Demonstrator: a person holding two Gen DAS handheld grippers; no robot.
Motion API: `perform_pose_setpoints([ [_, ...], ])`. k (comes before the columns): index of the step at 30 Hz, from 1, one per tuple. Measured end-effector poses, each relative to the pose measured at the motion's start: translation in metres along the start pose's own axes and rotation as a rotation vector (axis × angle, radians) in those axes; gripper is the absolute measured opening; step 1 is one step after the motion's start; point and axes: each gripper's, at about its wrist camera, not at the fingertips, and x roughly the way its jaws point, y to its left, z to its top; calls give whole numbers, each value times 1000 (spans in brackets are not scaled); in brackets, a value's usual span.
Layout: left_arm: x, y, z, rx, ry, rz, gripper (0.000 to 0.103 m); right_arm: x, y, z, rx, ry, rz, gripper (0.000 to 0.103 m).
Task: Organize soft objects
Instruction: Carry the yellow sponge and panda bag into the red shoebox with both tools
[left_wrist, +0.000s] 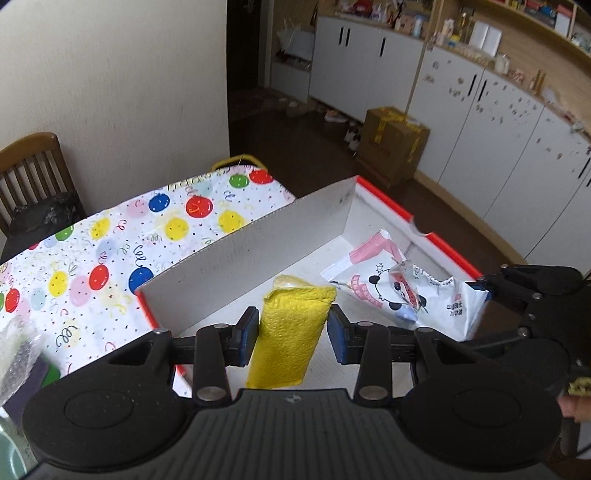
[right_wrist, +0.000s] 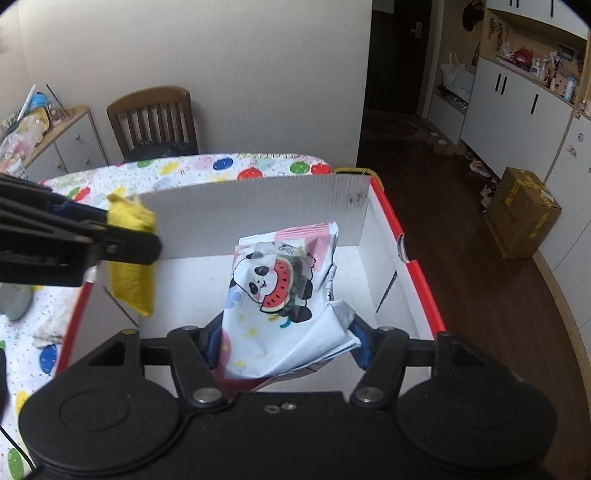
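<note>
White corrugated box (right_wrist: 258, 206) with red rim sits at the balloon-print table's (left_wrist: 110, 240) edge as the drop bin, so both loads hang over its open top. Right gripper (right_wrist: 286, 341) clamped on panda wet-wipes pack (right_wrist: 277, 288) mid-box; left gripper (left_wrist: 291, 338) pinches yellow sponge cloth (left_wrist: 291, 325) by the left wall.

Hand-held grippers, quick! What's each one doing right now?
Left hand-held gripper: closed on the yellow cloth, over the box.
Right hand-held gripper: closed on the panda wipes pack, over the same box.
</note>
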Motion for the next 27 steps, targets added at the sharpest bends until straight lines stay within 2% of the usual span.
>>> perform_pose_setpoints([
  [10,70,2,10,-22,110,54,38,40,-12,3,-30,86,25,62],
  [13,84,2,11,-22,138,58,35,47,-11,3,-50,110,27,62],
  [27,122,6,15,-9,187,101,35,67,-5,-2,-103,158,-12,64],
])
